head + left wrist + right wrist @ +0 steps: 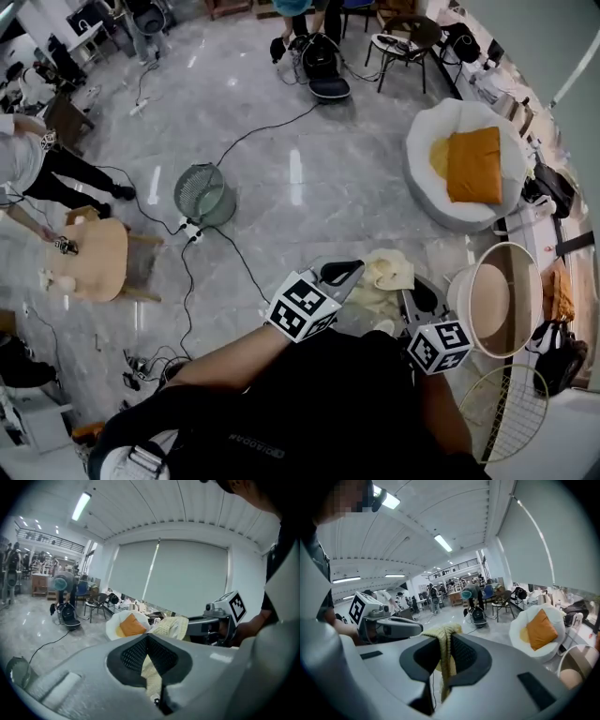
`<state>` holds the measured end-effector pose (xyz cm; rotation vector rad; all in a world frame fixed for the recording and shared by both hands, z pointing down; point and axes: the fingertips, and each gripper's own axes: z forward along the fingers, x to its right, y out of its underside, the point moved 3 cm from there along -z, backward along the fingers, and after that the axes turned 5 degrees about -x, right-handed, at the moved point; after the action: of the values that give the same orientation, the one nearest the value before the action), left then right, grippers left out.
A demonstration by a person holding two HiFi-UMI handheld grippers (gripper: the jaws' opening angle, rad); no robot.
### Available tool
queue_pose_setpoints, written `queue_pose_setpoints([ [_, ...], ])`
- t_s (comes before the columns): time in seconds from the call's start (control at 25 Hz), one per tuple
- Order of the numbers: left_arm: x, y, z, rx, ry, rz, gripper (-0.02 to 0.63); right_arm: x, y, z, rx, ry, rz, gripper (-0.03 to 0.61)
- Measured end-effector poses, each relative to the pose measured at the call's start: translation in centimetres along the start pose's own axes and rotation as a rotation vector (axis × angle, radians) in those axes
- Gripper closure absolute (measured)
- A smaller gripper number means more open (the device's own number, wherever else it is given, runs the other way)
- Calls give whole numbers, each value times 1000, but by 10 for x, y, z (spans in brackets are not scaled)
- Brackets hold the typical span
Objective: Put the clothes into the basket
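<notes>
The left gripper (pixel 343 273) has its jaws pinched on a pale yellow garment (pixel 387 272), which is stretched left to right above the floor. The right gripper (pixel 419 300) has its jaws nearly closed on the garment's other end. The basket (pixel 457 298) stands just right of the right gripper, which is the nearer one. The print on the shirt (pixel 319 403) is unreadable.

Large open lab-style work hall: glossy stone floor (pixel 300 187) crossed by loose cables (pixel 246 137), power strip (pixel 190 230), ceiling strip lights (pixel 443 542), mezzanine railing (pixel 457 566), people (pixel 432 594) at benches, roller blinds (pixel 187 578).
</notes>
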<state>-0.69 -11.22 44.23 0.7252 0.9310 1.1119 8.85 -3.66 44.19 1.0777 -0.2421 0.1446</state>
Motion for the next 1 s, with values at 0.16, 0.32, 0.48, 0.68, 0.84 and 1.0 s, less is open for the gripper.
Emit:
queue_pose_setpoints([
  [0.16,-33,11,-33,30,-114,-72,614,-26,-15,44,-30,-109,-51,526],
  [0.32,-66,24,-70,55,-242,-145,614,-56,-30,86,-68,-231,-112,526],
  [0.48,-95,30,-96,84,-353,-202,614,-77,-40,123,-100,-330,-158,526],
  [0.68,-127,36,-118,96,-478,-272,614,-102,-55,171,-143,-466,-211,526],
  [0.84,-154,28,-120,114,-538,-331,614,-107,-72,205,-165,-547,-242,526],
  [1.0,-189,10,-109,166,-578,-404,614,-98,-95,236,-172,-606,-270,526],
])
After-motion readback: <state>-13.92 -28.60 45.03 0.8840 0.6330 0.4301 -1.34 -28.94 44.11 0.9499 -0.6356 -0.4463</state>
